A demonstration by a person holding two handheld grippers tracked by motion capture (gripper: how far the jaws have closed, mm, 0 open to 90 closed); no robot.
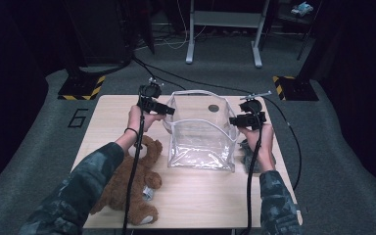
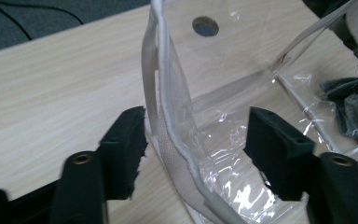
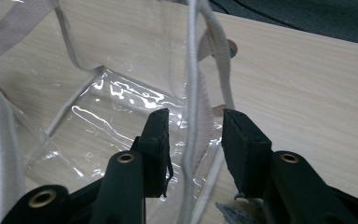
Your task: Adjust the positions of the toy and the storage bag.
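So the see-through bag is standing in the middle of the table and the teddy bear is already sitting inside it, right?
Not quite. The see-through bag does stand in the middle of the table, but the teddy bear is not inside it. The high view shows the bear lying on the table to the bag's left, beside the person's left arm. The bag has nothing in it.
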